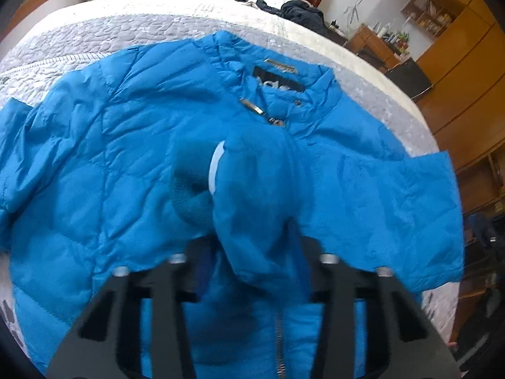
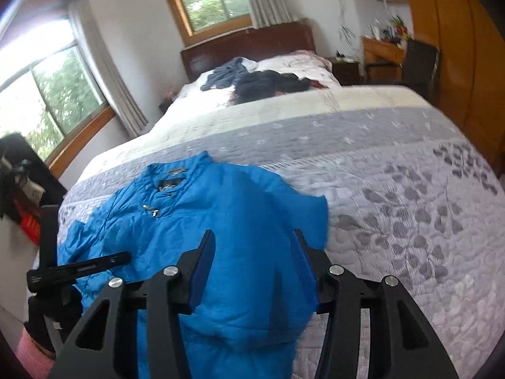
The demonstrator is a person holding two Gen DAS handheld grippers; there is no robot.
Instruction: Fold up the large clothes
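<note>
From the left wrist, we are folding a sleeve across the blue jacket, which lies spread on the bed at centre frame. The left tongs seem clamped on the cuff, though blur hides the contact. Next we lay it flat and let go.

From the right wrist, the right tongs stand wide apart, holding nothing, above the jacket's lower-centre side.

The black neck label on the blue jacket is too blurred to read.
</note>
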